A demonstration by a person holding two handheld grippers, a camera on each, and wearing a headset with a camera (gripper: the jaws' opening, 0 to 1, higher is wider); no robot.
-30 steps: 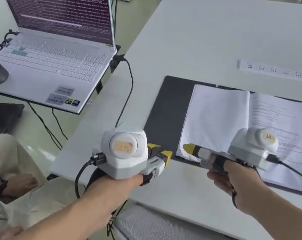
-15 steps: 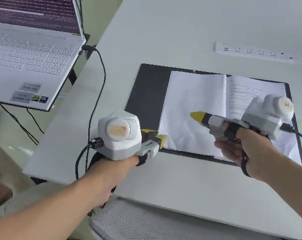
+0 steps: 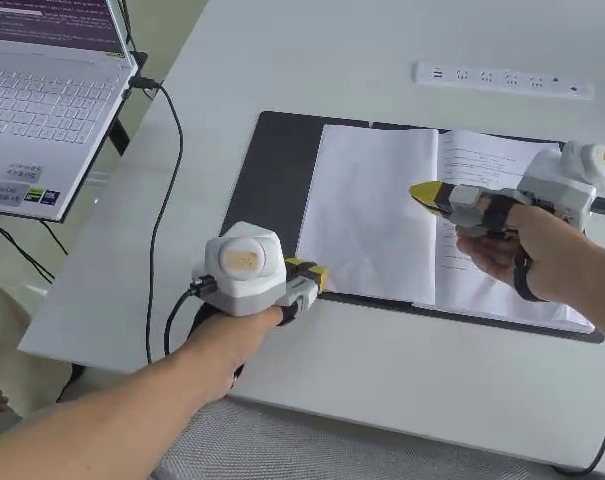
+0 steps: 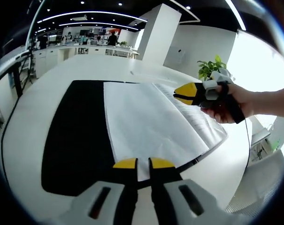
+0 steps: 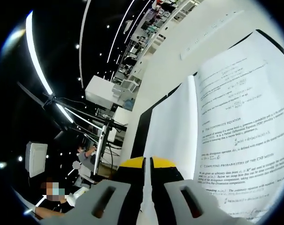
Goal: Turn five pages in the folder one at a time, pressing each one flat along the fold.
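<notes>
Holding my left gripper (image 3: 315, 276), jaws together and empty, at the near edge of the open folder (image 3: 272, 180), out of the way. Right gripper (image 3: 424, 192), jaws likewise together, hovers over the fold (image 3: 436, 150); I judge it poised to press the blank page (image 3: 367, 210) flat.

Smooth white paper pages (image 3: 367, 215) lie in a matt black folder (image 3: 272, 180).

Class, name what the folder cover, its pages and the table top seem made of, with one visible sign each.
Folder cover: matt black, flat and stiff-looking; plastic or coated card, hard to tell which. Pages: thin white paper, one printed, curving at the fold. Table top: smooth white with soft sheen, probably laminate.
</notes>
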